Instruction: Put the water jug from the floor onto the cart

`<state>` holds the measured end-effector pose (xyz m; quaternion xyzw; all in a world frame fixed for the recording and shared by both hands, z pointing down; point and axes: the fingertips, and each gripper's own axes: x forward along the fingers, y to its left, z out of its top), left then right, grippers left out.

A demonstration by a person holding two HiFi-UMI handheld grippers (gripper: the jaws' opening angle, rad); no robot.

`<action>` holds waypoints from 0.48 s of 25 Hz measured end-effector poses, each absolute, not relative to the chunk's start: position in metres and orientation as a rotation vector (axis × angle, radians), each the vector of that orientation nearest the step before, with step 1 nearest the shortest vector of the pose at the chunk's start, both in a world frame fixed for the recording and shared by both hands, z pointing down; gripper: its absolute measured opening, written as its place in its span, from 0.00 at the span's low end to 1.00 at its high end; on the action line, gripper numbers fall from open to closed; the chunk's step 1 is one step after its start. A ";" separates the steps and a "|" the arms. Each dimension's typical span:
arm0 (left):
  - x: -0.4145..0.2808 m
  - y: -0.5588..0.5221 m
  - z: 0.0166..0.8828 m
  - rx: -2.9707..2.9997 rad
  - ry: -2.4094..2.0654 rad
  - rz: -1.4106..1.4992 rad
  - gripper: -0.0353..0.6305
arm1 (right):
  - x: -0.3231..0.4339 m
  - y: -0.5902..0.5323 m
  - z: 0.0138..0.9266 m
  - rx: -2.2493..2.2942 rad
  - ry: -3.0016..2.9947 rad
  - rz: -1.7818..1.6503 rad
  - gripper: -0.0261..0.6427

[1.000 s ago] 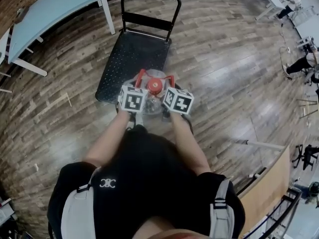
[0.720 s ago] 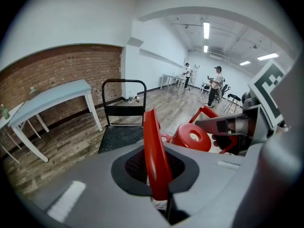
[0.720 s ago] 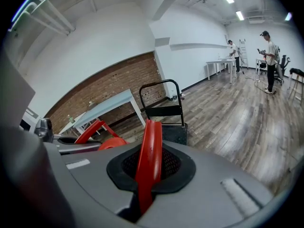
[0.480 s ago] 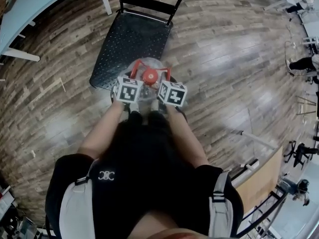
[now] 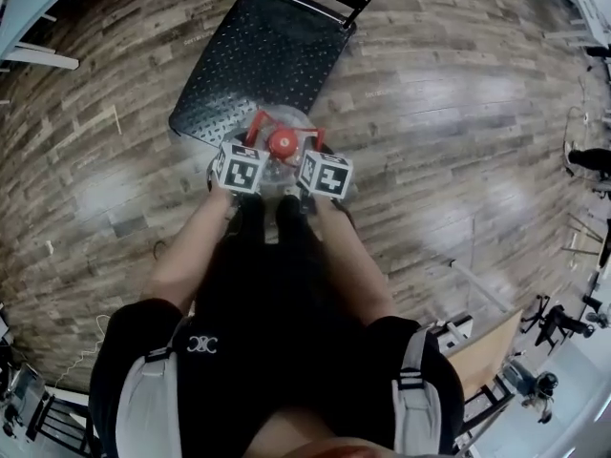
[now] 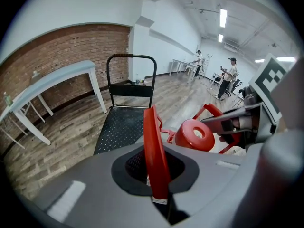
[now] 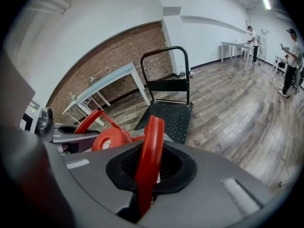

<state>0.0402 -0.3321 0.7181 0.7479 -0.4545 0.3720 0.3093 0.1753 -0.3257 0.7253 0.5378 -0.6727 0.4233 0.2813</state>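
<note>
The water jug (image 5: 283,166) is clear with a red cap (image 5: 282,144) and two red loop handles. It hangs over the near edge of the black cart (image 5: 258,55); whether it touches the deck is hidden. My left gripper (image 5: 250,147) is shut on the left handle (image 6: 153,146), whose strap runs up through the jaws. My right gripper (image 5: 313,151) has the right handle (image 7: 151,146) between its jaws, which are opening while still close against the strap. The cap (image 6: 194,134) shows just beyond the jaws in both gripper views.
The cart's upright push bar (image 6: 131,57) stands at its far end. A light blue table (image 6: 52,77) lines the brick wall to the left. People (image 6: 230,75) stand by white tables far off. A wooden panel (image 5: 482,346) leans at the lower right. Wood floor surrounds the cart.
Both grippers and the jug have sunk lower, and the cart's near edge now lies right under the jug. The person has leaned further forward over it.
</note>
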 end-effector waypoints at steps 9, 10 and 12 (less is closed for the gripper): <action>0.032 -0.318 0.767 1.933 -1.201 1.009 0.07 | 0.167 -0.318 0.767 1.410 -1.809 1.115 0.10; 0.033 -0.319 0.770 1.935 -1.201 1.010 0.07 | 0.167 -0.319 0.771 1.418 -1.805 1.101 0.09; 0.033 -0.321 0.776 1.935 -1.207 1.007 0.07 | 0.168 -0.319 0.779 1.422 -1.799 1.081 0.09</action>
